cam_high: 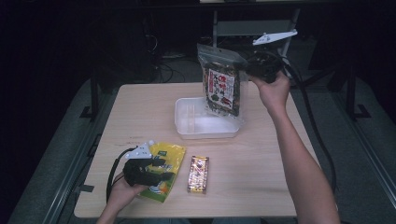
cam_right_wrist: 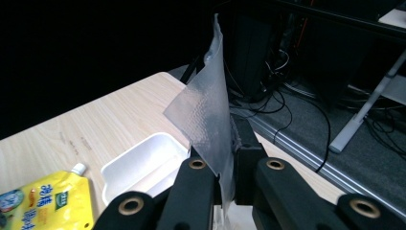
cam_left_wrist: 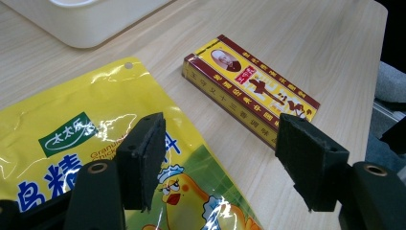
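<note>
Two grippers are in my hands. In the high view my right gripper [cam_high: 254, 65], upper right of centre, is clamped on the clear top strip of a snack bag [cam_high: 222, 86]; in the right gripper view that strip [cam_right_wrist: 210, 120] rises between the closed jaws. The bag hangs upright, long axis roughly vertical, printed face toward me. Its bottom edge dips over the right end of the white tray [cam_high: 187, 126], which sits in the upper middle of the table [cam_high: 261, 163]; I cannot tell whether it touches the tray floor.

My left gripper [cam_high: 161, 169], at the lower left, has its jaws apart with nothing pressed between them. In the left gripper view it [cam_left_wrist: 215, 163] hovers over the right edge of the yellow pouch [cam_left_wrist: 72, 139], one pad above the pouch, the other above bare wood.

The pouch [cam_high: 168, 163] lies flat near the table's bottom edge, long axis running up-frame. Just right of it, apart, lies a small box [cam_high: 198, 174], also pointing up-frame.

Open tabletop spreads across the upper left, and between the box and my right forearm.
</note>
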A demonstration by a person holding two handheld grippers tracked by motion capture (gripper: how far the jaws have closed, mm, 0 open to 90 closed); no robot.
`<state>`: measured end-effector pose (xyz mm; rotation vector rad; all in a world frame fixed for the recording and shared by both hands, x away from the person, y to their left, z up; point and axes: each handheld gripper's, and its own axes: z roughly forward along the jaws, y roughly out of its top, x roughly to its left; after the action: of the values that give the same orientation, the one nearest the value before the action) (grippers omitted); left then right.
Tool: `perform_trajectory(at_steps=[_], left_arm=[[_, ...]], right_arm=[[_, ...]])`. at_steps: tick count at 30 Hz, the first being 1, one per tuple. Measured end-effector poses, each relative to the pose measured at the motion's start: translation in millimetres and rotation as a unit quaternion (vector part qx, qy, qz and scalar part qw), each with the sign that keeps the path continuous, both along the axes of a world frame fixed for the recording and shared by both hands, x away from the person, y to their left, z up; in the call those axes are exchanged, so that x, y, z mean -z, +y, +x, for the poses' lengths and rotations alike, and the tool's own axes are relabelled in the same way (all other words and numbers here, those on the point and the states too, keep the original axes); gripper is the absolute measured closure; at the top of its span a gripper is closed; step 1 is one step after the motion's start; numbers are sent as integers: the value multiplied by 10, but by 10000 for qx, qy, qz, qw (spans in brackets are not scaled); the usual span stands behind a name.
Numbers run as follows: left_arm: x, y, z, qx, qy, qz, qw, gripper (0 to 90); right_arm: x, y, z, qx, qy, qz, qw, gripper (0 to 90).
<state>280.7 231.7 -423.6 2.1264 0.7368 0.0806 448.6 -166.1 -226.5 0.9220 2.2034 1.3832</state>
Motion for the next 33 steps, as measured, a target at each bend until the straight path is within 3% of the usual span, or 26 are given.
perform_trajectory(at_steps=[9, 18, 21, 26, 33], left_arm=[[9, 39, 4, -69, 30, -40, 10000, 339], [9, 52, 10, -62, 52, -79, 9999, 339], [14, 52, 12, -60, 55, -106, 9999, 339], [17, 63, 22, -68, 61, -115, 9999, 339], [25, 67, 20, -89, 89, -121, 9998, 339]], right_arm=[[235, 173, 176, -25, -20, -64, 10000, 877], [428, 197, 221, -215, -161, 61, 9996, 877], [545, 167, 223, -316, -214, 71, 9992, 877], [615, 123, 221, -407, -217, 135, 9988, 875], [736, -37, 216, -471, 19, 428, 9980, 860]])
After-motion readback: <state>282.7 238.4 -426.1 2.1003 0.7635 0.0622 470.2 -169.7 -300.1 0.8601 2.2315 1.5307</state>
